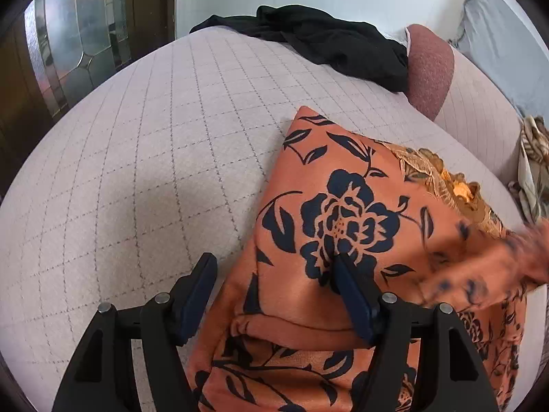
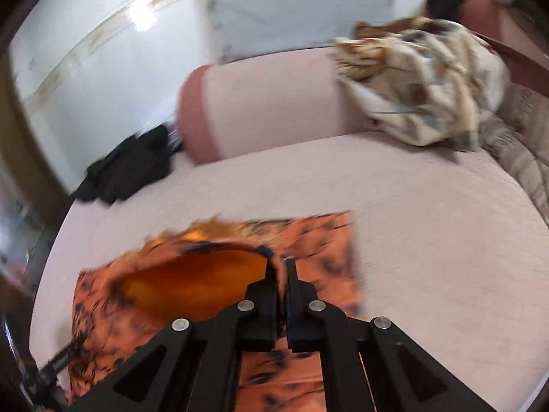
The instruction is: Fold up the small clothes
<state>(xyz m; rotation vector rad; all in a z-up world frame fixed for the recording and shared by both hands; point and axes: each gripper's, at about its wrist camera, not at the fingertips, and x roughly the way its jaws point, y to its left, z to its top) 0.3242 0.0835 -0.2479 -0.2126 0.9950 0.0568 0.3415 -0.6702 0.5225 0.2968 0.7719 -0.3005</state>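
An orange garment with dark blue flowers [image 1: 343, 206] lies spread on the pale checked bed cover [image 1: 137, 171]. My left gripper [image 1: 272, 259] stands open at the garment's left edge. Its right finger [image 1: 350, 288] rests on the cloth and its left finger [image 1: 199, 285] is over the bare cover. In the right wrist view my right gripper [image 2: 283, 264] is shut on an edge of the same garment [image 2: 319, 240], holding it lifted so the fold shows its bright orange inner side. In the left wrist view that lifted part is a blur at the right.
A black garment [image 1: 326, 44] lies crumpled at the far end of the bed beside a pink bolster [image 1: 429, 68]. A cream patterned cloth [image 2: 429, 96] is heaped on the bolster's other end. A glass-panelled door [image 1: 68, 44] stands beyond the bed.
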